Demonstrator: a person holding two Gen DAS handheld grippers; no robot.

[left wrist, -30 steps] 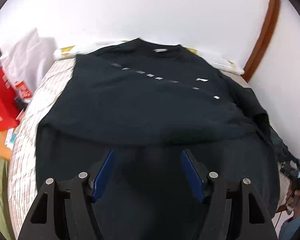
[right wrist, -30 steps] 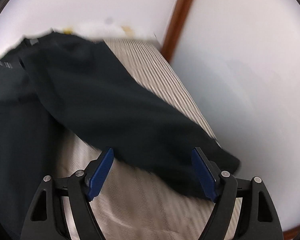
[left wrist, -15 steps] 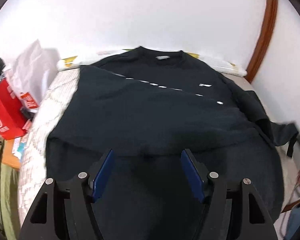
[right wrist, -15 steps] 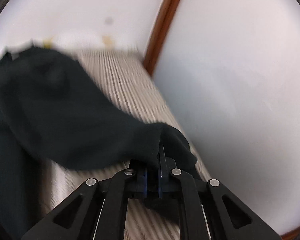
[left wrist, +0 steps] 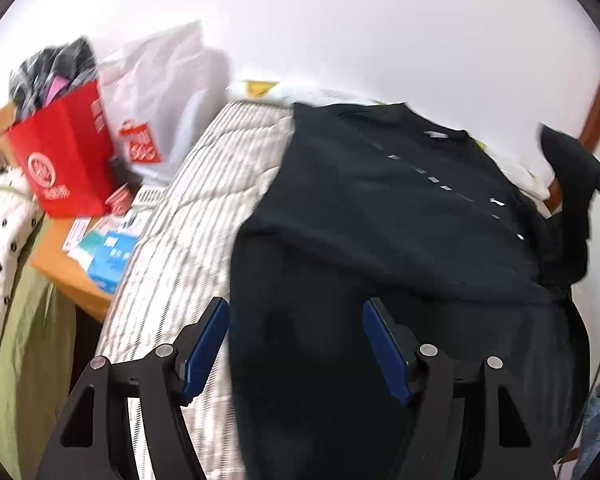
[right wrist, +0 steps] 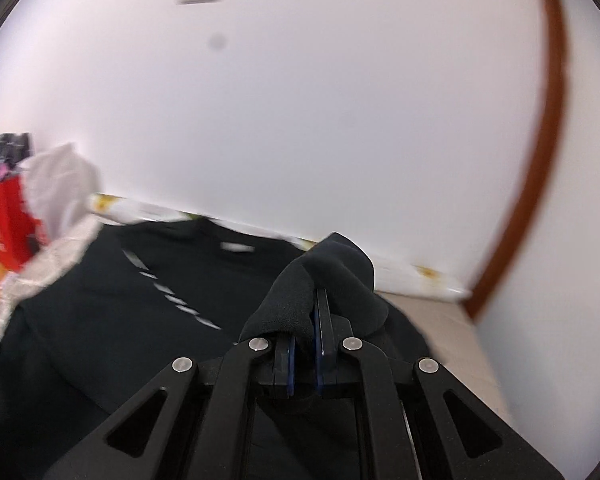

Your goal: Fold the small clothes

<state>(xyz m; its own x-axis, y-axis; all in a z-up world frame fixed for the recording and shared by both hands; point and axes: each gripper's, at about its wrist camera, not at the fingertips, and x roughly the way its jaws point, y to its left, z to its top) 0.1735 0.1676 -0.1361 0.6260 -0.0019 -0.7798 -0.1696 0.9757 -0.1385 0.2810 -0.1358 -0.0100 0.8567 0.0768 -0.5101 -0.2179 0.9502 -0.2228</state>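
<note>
A black long-sleeved shirt lies spread on a striped mattress, its left side folded over. My left gripper is open and empty, hovering over the shirt's lower left part. My right gripper is shut on the shirt's right sleeve and holds it lifted above the shirt body. The lifted sleeve also shows in the left wrist view at the far right.
A red bag with clothes and a white plastic bag stand left of the mattress. Boxes lie on a wooden surface there. White walls and a brown door frame close the back and right.
My right gripper closed on the right sleeve and lifted it up and leftwards over the shirt. My left gripper swung to the left and stayed open.
</note>
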